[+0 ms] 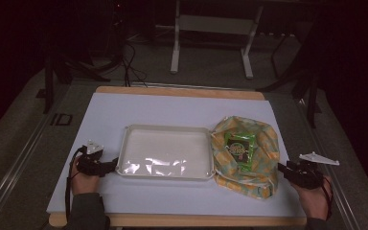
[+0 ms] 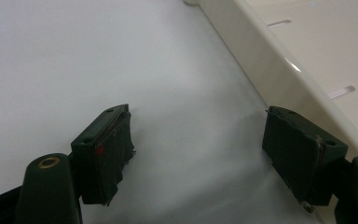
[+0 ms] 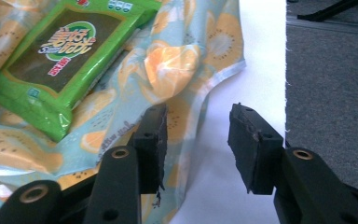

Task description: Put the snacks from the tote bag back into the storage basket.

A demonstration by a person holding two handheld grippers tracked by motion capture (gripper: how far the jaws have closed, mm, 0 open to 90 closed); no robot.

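Your green snack pack [image 1: 238,146] lies on the fruit-print bag [image 1: 261,175], beside the white tray [image 1: 124,143]. Nothing is in the tray yet. Both your left gripper [image 1: 111,166] and right gripper [image 1: 281,168] are open and hold nothing, so the moving is left to do.

L gripper [image 1: 109,166] & R gripper [image 1: 281,168]: jaws apart, nothing gripped.
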